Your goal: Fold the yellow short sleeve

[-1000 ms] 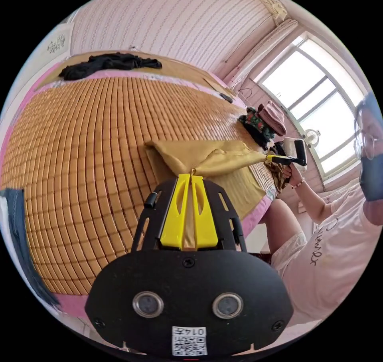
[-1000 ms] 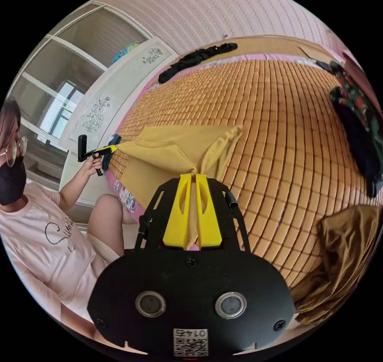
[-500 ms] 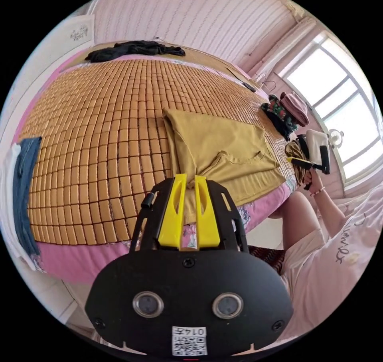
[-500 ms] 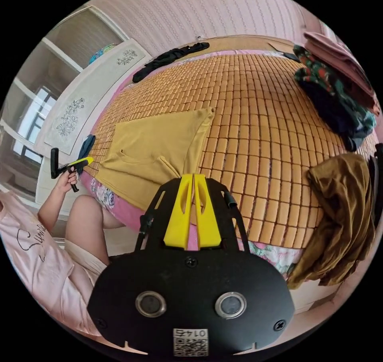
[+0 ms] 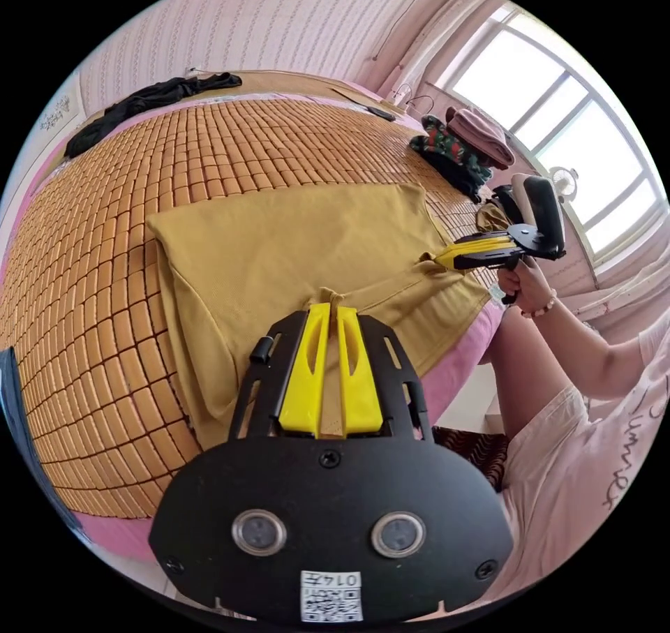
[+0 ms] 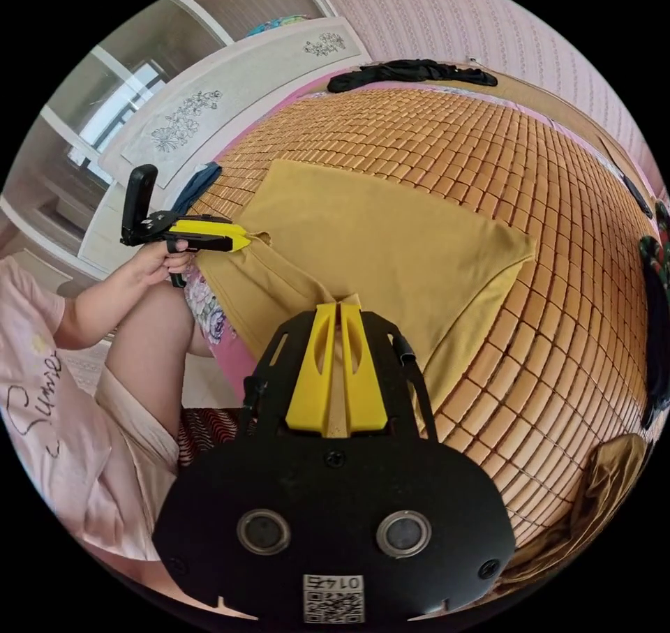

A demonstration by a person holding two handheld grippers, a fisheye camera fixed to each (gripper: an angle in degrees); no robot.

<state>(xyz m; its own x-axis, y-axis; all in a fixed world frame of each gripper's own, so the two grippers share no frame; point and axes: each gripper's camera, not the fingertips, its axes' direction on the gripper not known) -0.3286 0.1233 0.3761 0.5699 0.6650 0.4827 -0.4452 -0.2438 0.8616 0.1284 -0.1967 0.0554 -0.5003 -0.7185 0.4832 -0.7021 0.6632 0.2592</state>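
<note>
The yellow short sleeve shirt (image 5: 293, 242) lies folded on the bamboo mat (image 5: 91, 298), its near edge hanging over the bed's pink side. In the left gripper view, my left gripper (image 5: 332, 303) is shut on the shirt's near fold. Further right, my right gripper (image 5: 441, 262) pinches the same edge, held by a hand (image 5: 525, 283). The right gripper view has the shirt (image 6: 377, 235) on the mat (image 6: 544, 172), with my right gripper (image 6: 340, 306) shut on its near fold. At the left, my left gripper (image 6: 246, 242) grips the shirt's corner.
A black garment (image 5: 139, 102) (image 6: 412, 71) lies at the far side of the bed. A pile of clothes (image 5: 460, 144) sits by the window. A brown garment (image 6: 607, 472) hangs off the bed edge. The person's leg (image 6: 150, 340) stands against the bed.
A second ago both grippers held the shirt lifted; half a second ago it lay flat with both grippers off it. Now both are shut on its near fold.
</note>
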